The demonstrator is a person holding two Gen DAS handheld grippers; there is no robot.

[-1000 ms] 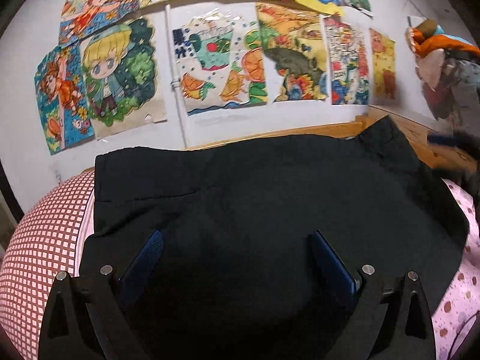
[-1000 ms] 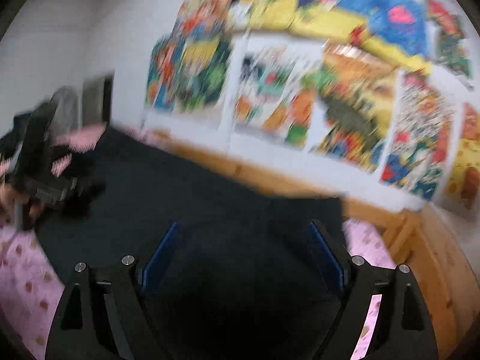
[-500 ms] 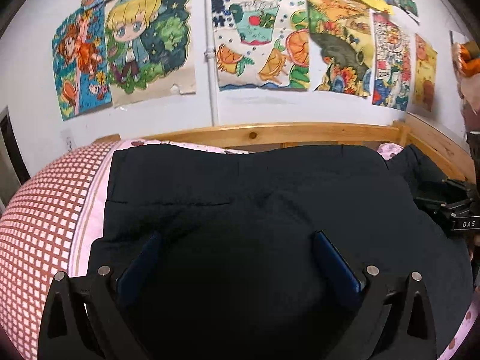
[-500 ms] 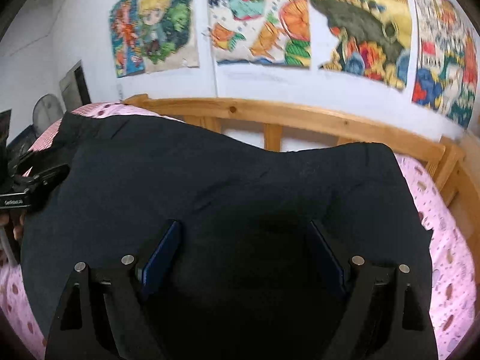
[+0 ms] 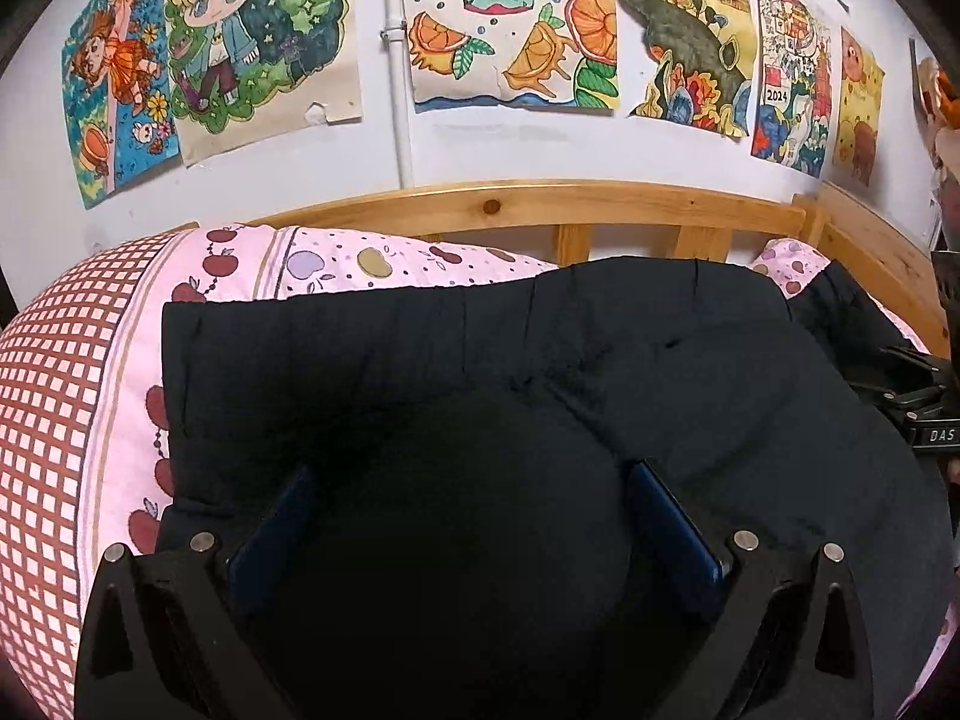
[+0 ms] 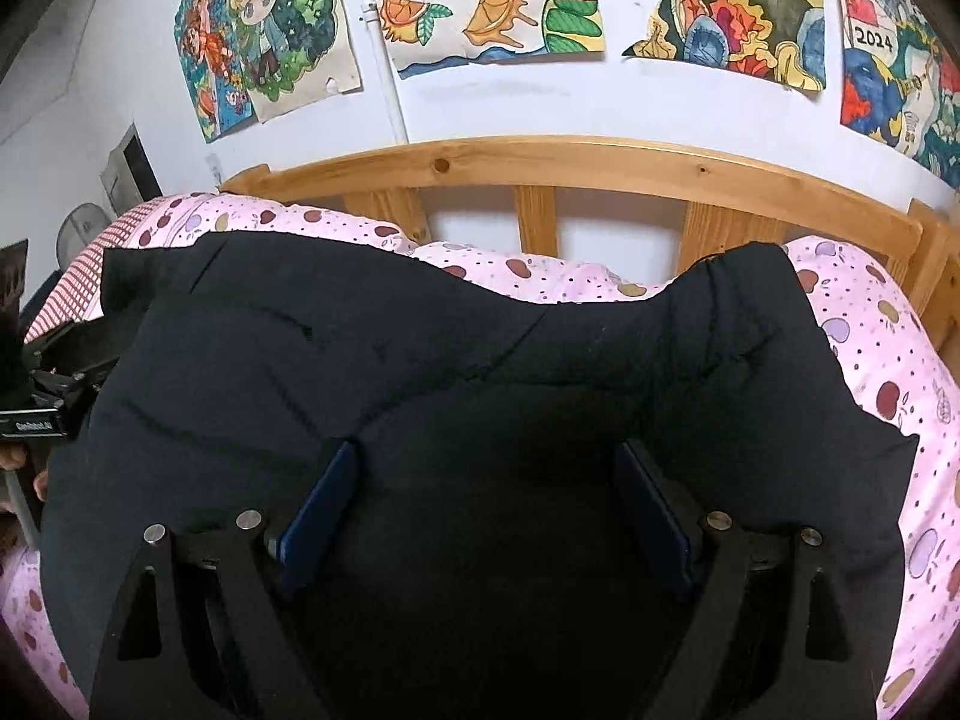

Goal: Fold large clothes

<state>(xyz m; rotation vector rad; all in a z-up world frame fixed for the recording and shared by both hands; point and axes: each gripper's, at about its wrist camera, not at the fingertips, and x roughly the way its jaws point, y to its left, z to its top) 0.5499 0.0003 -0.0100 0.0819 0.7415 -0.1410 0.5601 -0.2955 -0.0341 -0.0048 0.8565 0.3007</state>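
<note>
A large black garment (image 5: 540,360) lies spread on the pink patterned bed; it also shows in the right wrist view (image 6: 420,348). My left gripper (image 5: 474,492) has its blue-padded jaws wide apart, low over the garment's near part, with cloth bulging between them. My right gripper (image 6: 486,480) stands the same way over the garment's right part, jaws wide apart. Each gripper shows at the edge of the other's view: the right gripper (image 5: 918,408) at the far right, the left gripper (image 6: 48,396) at the far left.
A wooden headboard (image 5: 540,204) runs behind the bed, its rail also in the right wrist view (image 6: 600,168). Pink fruit-print bedding (image 6: 870,348) and a red checked cover (image 5: 54,390) lie around the garment. Colourful drawings (image 5: 510,30) hang on the white wall.
Both grippers have moved lower and closer to the garment. More pink bedding shows behind the garment's far edge, which now dips in the middle in the right wrist view.
</note>
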